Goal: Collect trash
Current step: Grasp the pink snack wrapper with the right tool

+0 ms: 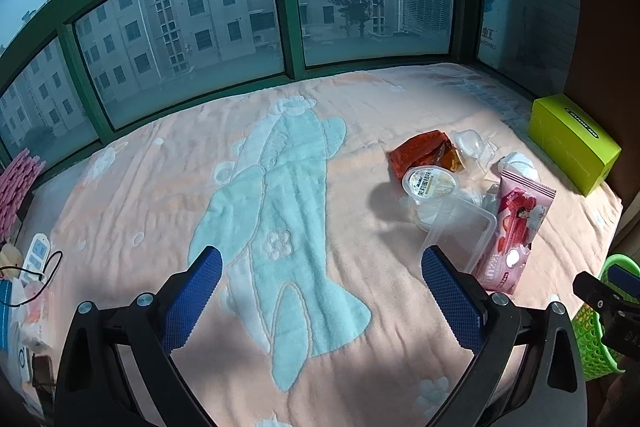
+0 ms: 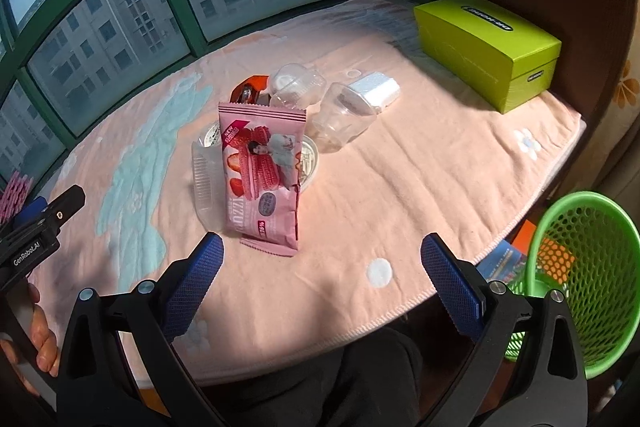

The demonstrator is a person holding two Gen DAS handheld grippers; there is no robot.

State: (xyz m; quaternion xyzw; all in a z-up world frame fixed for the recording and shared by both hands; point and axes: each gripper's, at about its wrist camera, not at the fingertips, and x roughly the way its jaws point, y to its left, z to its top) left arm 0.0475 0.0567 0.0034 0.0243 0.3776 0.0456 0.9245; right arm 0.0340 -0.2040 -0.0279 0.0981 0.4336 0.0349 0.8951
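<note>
Both grippers, left (image 1: 320, 283) and right (image 2: 322, 269), hang wide and empty; trash heaps mid-counter, pink wrapper (image 2: 262, 175) propped on clear tray (image 2: 206, 179), likely to slide, topple or miss green basket (image 2: 576, 279).

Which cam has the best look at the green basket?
Right wrist view. The green basket shows its open rim and mesh wall past the table's edge, low on the right. The left wrist view catches only a strip of it at the right border, partly behind the right gripper.
</note>
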